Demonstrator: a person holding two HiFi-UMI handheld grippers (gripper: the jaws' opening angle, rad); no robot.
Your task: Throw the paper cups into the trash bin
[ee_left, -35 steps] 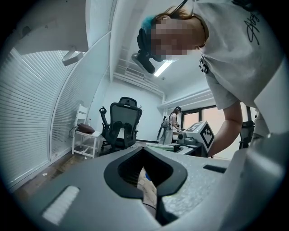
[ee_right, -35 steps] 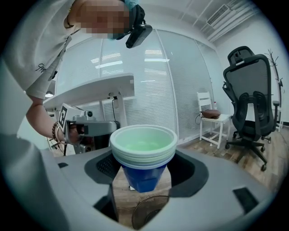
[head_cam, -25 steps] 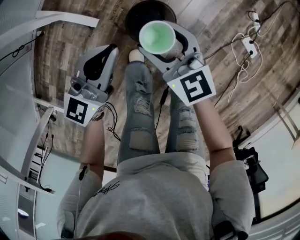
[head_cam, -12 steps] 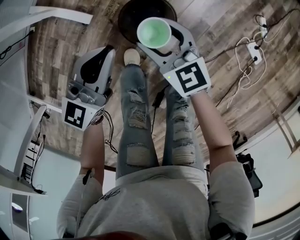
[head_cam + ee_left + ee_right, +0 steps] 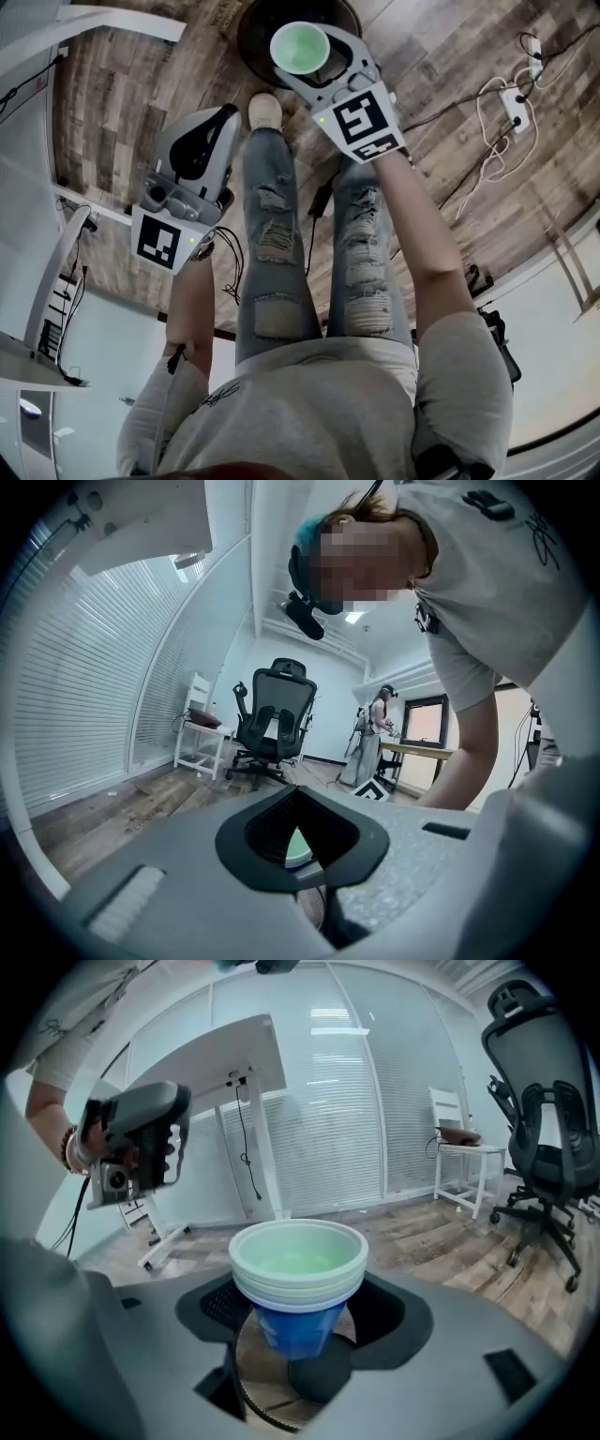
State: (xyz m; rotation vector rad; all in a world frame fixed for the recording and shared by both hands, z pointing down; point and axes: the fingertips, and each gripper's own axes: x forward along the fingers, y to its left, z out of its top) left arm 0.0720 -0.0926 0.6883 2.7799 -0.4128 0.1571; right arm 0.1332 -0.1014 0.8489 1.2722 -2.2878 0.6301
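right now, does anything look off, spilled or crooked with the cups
Nothing spilled or damaged. The right tool grips a nested stack of paper cups, not a single one: several rims show. The stack sits upright, looks empty, and hangs over the trash bin.

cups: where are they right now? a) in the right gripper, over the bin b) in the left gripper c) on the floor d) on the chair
A: the right gripper view shows the jaws closed on the stacked cups, and in the head view the right gripper holds them over the dark bin.
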